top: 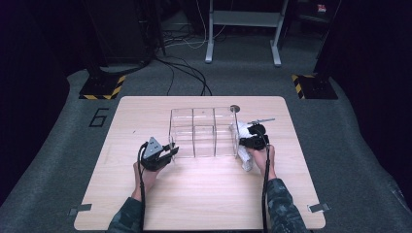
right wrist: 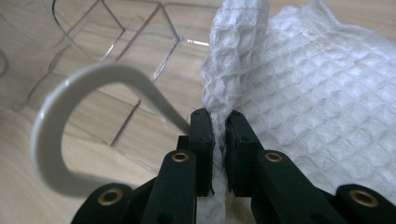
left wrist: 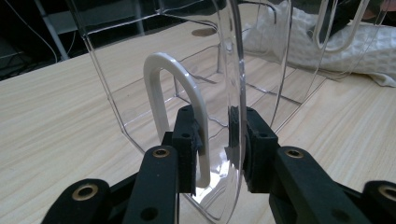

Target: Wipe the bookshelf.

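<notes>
Clear acrylic organizer [top: 201, 132] on tabletop [top: 204, 194]: left tool [left wrist: 215, 140] clamped on its wall; right tool [right wrist: 218, 135] clamped on white waffle cloth [right wrist: 317, 102].

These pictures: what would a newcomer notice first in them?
The clear organiser box, divided into compartments, stands at the middle of the wooden table. The left gripper stands at its left wall, jaws on either side of the clear plastic. At the box's right end, the right gripper pinches a white waffle cloth.

"6" on the floor [top: 98, 118]
</notes>
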`<state>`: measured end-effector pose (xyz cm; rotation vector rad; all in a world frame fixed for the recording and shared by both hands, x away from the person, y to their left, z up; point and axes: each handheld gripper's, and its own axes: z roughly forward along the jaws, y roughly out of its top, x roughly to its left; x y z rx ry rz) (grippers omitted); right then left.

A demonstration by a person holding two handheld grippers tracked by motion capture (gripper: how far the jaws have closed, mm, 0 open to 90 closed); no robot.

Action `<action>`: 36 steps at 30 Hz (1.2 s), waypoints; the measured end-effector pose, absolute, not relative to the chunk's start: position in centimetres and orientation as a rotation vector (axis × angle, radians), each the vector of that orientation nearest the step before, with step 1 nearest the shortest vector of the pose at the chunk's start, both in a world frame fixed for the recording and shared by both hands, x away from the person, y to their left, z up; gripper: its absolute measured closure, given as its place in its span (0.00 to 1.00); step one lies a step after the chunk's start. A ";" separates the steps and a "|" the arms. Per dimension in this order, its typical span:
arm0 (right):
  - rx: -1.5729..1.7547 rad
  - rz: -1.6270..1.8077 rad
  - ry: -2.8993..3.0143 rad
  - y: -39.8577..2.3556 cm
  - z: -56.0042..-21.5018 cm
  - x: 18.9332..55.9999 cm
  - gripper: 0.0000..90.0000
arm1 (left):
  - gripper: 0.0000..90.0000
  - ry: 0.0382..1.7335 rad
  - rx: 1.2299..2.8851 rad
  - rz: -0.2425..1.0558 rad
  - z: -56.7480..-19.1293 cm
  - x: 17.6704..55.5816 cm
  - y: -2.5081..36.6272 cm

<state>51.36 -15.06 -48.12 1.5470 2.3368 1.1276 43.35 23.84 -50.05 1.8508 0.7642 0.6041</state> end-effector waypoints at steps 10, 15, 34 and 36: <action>1.501 1.063 2.328 -16.2 -46.8 49.0 0.92 | 0.79 0.767 1.853 0.604 -50.1 43.3 23.8; 1.483 1.161 2.223 -17.5 -45.0 46.8 0.93 | 0.79 0.775 1.848 0.592 -50.1 43.3 23.7; 1.355 1.365 2.141 -16.2 -41.3 45.2 0.92 | 0.79 0.767 1.848 0.616 -50.2 43.3 23.7; 1.371 1.374 2.146 -16.1 -41.8 45.4 0.92 | 0.79 0.766 1.849 0.616 -50.2 43.3 23.7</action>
